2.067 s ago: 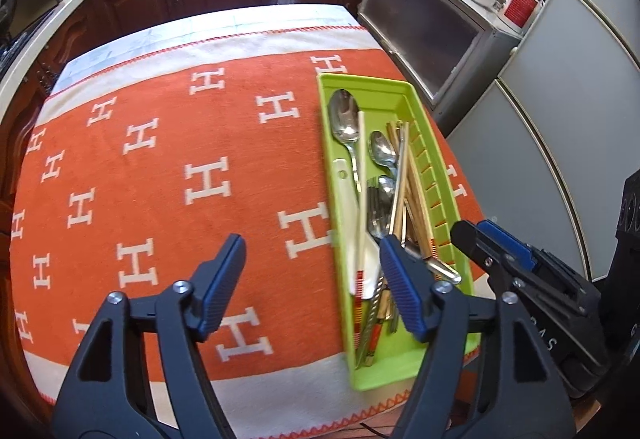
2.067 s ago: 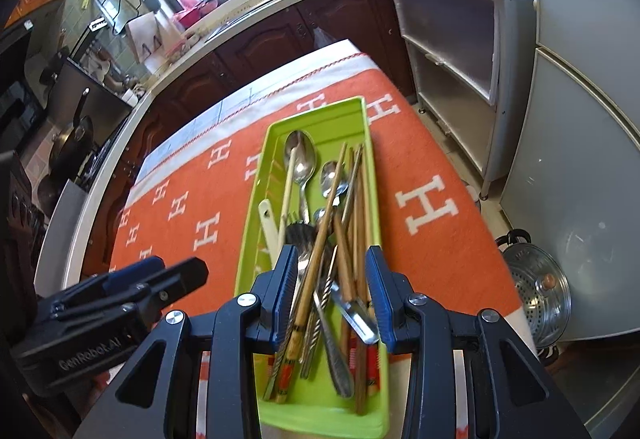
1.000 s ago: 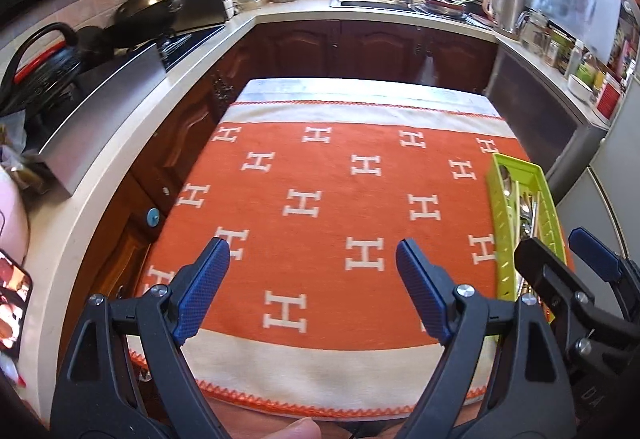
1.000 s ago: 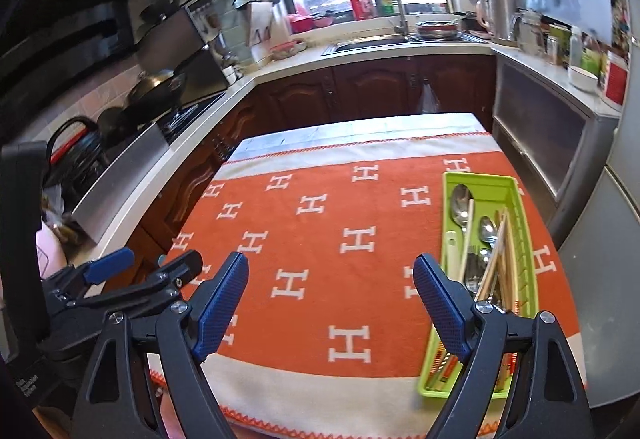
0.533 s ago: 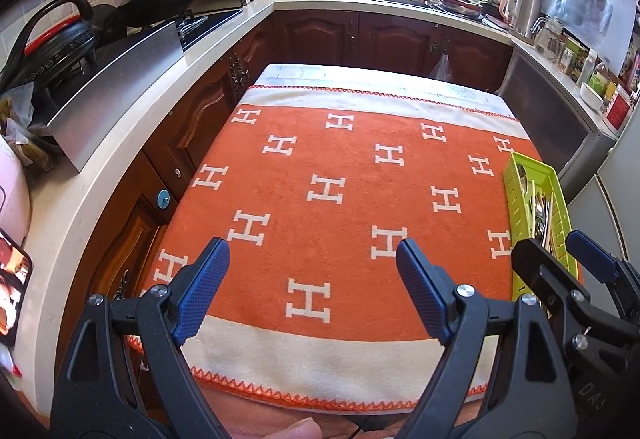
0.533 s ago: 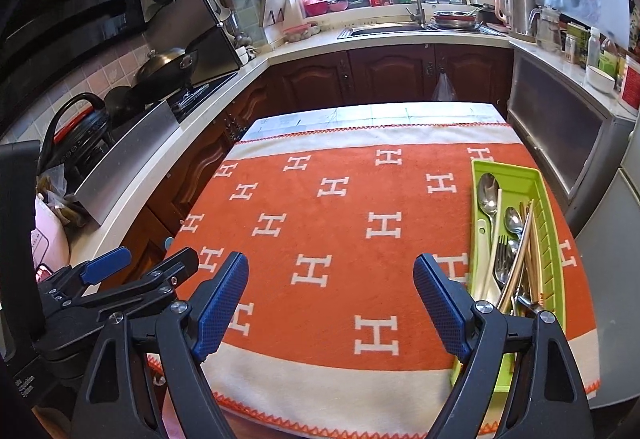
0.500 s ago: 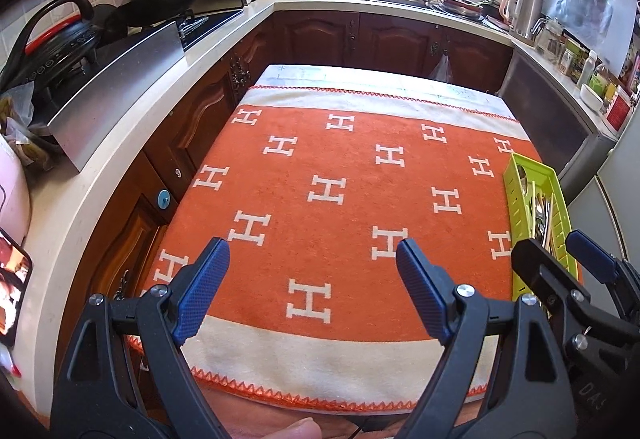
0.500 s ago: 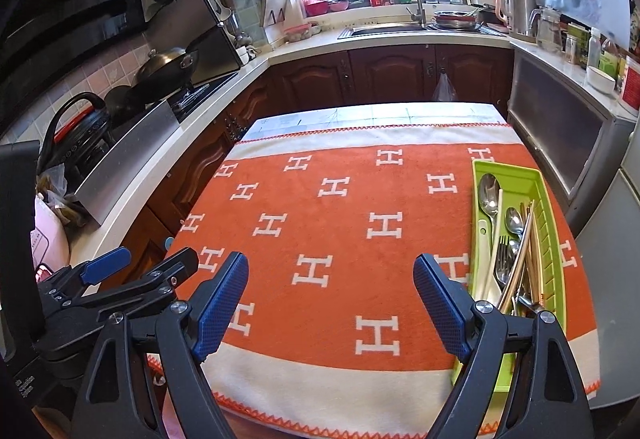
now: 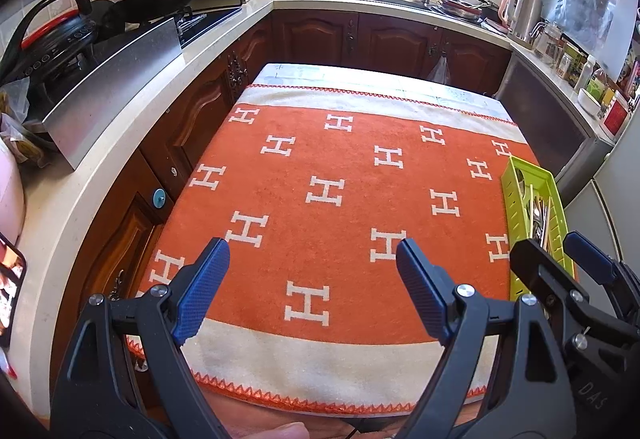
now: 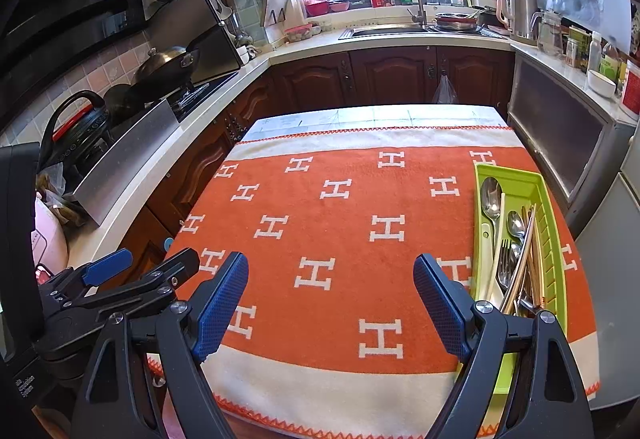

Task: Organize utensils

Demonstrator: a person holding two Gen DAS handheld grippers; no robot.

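Green tray with the utensils sits at cloth's right edge, long axis near-to-far. Right gripper is nearer, tray just right of it; left gripper well apart. Both spread wide, holding nothing

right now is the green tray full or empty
Full: the green tray holds spoons, a fork and chopsticks, piled together lengthwise.

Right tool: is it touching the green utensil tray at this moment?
Cannot tell. In the right wrist view the right tool hangs open, and its right finger overlaps the green utensil tray, hiding any gap or contact.
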